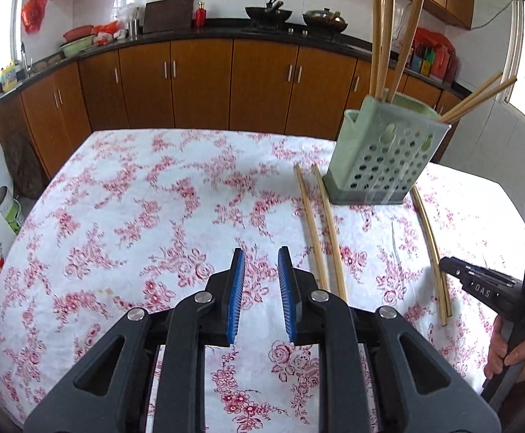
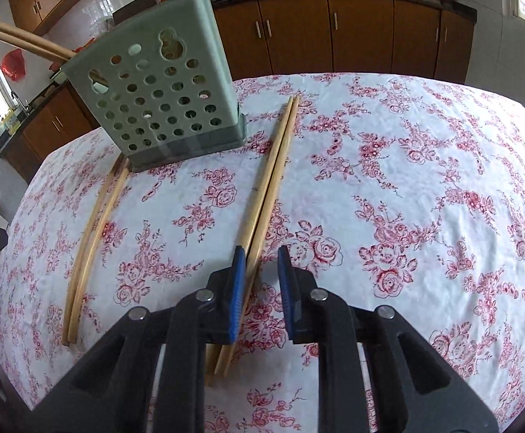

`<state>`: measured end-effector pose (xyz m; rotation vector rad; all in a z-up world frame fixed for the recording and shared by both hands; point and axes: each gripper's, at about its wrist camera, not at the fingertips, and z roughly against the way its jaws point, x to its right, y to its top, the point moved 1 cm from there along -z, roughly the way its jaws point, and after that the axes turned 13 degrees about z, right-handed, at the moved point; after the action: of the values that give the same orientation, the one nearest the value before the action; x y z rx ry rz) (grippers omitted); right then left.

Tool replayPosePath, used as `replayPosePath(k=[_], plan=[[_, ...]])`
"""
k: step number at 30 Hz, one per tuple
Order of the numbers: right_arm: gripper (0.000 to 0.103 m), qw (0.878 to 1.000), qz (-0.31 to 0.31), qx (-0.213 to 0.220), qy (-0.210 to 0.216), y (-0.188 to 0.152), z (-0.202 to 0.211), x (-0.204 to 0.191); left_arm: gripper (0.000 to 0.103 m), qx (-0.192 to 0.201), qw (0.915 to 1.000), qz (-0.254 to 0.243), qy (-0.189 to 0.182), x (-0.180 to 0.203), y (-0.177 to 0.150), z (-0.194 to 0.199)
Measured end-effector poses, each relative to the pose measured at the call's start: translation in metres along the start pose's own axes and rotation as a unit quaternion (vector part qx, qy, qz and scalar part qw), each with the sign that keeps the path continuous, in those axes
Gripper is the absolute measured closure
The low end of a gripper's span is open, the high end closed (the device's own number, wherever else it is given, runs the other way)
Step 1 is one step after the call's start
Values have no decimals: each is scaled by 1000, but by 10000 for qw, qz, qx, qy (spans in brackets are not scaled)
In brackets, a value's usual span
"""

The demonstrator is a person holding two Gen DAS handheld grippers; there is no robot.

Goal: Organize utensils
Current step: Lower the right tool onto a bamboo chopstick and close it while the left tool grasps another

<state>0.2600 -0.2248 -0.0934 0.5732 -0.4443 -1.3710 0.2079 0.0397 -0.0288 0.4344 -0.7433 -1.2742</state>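
A green perforated utensil holder point(image 1: 385, 151) stands on the floral tablecloth with several chopsticks upright in it point(image 1: 381, 36); it also shows in the right wrist view point(image 2: 161, 97). One loose pair of chopsticks point(image 1: 322, 231) lies left of the holder, seen too in the right wrist view point(image 2: 89, 249). A second pair point(image 2: 273, 180) lies right of it, also in the left wrist view point(image 1: 432, 252). My left gripper point(image 1: 260, 256) is open and empty over bare cloth. My right gripper point(image 2: 260, 254) is open, its jaws straddling the near part of the second pair, just above it.
The table point(image 1: 154, 195) has a white cloth with red roses. Wooden kitchen cabinets point(image 1: 197, 86) and a dark counter with pots run behind it. The right hand-held gripper body point(image 1: 507, 288) shows at the right edge of the left wrist view.
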Motion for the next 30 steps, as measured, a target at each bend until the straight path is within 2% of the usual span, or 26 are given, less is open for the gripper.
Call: replayPosePath(k=[3, 6, 10, 13, 18, 23, 27, 30], plan=[[93, 9999, 8, -40, -109, -1, -1, 6, 83, -99, 9999, 1, -36, 1, -5, -7], [94, 9994, 45, -33, -349, -3, 0, 14, 83, -212, 9997, 41, -137, 3, -8, -13], [95, 9960, -103, -19, -893, -7, 4, 35, 83, -423, 9982, 118, -412, 8, -14, -21], [95, 9947, -448, 10, -929, -12, 9, 59, 83, -536, 9968, 92, -590, 16, -18, -26], [95, 9948, -266, 23, -984, -15, 12, 61, 83, -701, 9941, -28, -827, 34, -24, -35], [95, 9950, -237, 47, -968, -17, 11, 61, 83, -872, 9947, -186, -514, 43, -31, -52], [95, 9953, -222, 64, -942, -19, 11, 60, 84, -939, 9946, -195, -407, 43, -37, -60], [95, 9950, -184, 79, -976, -21, 13, 60, 93, -794, 9960, -372, -180, 47, -40, -61]])
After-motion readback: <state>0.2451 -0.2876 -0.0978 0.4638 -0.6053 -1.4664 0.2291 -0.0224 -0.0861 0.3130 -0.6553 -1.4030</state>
